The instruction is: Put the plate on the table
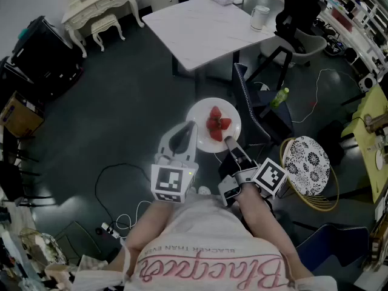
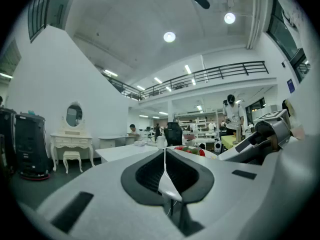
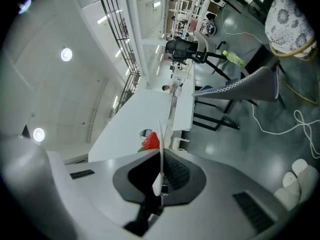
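Holding the plate (image 1: pixel 199 115) in mid-air, both claws shut on its rim, left claw (image 1: pixel 185 133) at 7 o'clock, right claw (image 1: pixel 230 143) at 5, I should carry it level to the desk (image 1: pixel 194 29) at 12.

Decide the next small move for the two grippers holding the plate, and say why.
Probably carry the plate forward, level, toward the white table: left gripper and right gripper clamp its rim over the floor, short of the table, strawberries on top.
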A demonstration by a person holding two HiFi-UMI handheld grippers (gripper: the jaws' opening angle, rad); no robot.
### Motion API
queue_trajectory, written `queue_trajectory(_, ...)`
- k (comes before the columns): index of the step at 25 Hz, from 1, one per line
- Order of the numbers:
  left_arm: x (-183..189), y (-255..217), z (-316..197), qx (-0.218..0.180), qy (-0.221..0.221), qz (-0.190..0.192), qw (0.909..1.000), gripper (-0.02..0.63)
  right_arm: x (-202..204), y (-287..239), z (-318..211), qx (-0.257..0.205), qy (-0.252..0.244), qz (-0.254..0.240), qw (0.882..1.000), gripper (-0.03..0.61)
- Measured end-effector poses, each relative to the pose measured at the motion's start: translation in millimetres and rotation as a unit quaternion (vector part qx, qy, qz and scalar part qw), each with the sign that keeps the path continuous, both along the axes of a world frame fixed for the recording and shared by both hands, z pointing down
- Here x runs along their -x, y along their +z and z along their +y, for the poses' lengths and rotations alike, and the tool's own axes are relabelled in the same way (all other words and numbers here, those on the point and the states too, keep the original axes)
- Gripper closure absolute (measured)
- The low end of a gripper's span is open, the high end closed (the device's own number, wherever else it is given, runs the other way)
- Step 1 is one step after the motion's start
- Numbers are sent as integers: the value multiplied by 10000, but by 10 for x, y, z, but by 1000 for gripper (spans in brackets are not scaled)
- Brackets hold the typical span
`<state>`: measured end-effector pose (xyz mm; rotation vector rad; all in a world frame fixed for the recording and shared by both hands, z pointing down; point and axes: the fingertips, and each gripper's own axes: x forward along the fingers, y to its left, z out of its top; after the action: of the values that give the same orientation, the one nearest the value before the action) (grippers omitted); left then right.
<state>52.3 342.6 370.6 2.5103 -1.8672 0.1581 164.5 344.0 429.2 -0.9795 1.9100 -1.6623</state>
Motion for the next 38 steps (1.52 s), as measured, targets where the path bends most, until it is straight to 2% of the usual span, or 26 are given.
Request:
queue_trajectory(12,-54,-107,44,-284,-98,-21,9995,601,1,-49,-55,-152,-207,-20,9997,568)
queue_trajectory(19,113,-96,-108,-325,-118,67,9994,601,186,-13,-179,-86,-360,-26,9993,568)
queue_trajectory(26,384,-91,-552,-353,-75,198,9992,601,357,20,-629,-84,-146,45,9998,568)
queue_trajectory(38,892,-103,-1694,-309,268,425,9983,601,800,-23,-1698,-250,172,403,9987,568)
